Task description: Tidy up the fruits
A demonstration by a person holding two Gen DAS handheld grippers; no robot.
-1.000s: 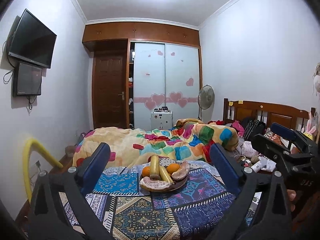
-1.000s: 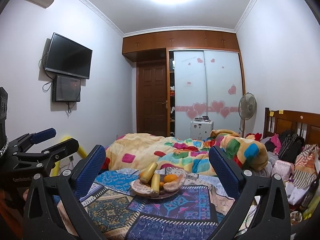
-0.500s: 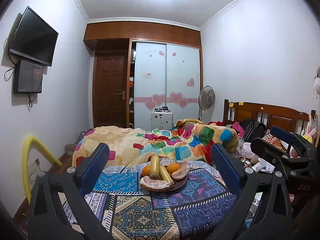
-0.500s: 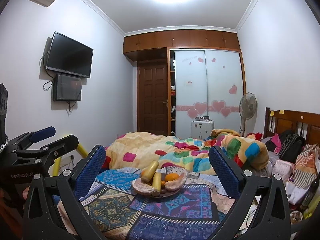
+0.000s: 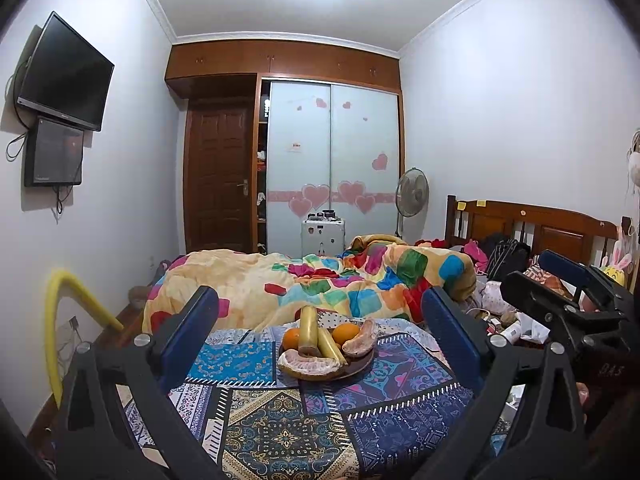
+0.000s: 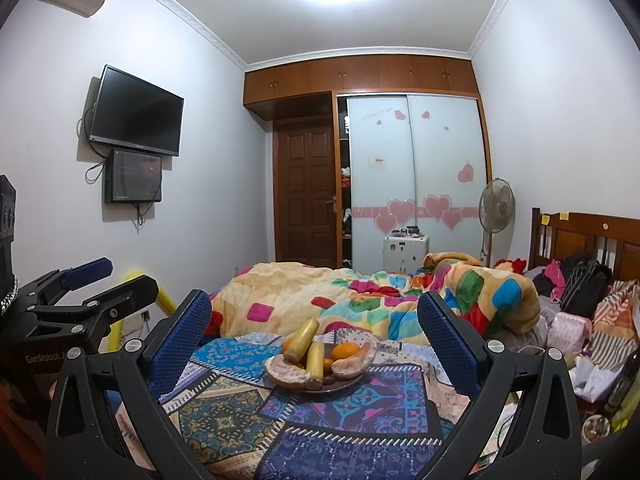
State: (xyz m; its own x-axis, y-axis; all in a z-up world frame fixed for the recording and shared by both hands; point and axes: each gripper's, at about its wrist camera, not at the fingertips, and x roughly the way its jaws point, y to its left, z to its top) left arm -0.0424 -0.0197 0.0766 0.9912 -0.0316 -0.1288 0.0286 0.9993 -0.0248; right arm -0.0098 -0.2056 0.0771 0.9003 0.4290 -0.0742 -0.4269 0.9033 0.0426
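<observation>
Low in the middle of both wrist views, a round plate [image 5: 362,368] is seen resting on a patchwork-patterned cloth [image 5: 280,420] spread over the surface, with a colourful quilt [image 5: 320,280] heaped behind it. All the fruit in view is gathered on that plate: two oranges [image 5: 346,333], two long yellow pieces that may be bananas [image 5: 309,329], and two peeled pomelo segments [image 5: 308,362] along the near and right rims. No fruit is seen lying loose on the cloth.

Both pairs of tongs, left tongs [image 5: 320,344] and right tongs [image 6: 314,338], are held wide apart, gripping nothing, short of the plate and level with each other.

Such a scene would fit fruit already collected onto the plate, or a piled plate yet to be sorted out; which applies cannot be settled.
</observation>
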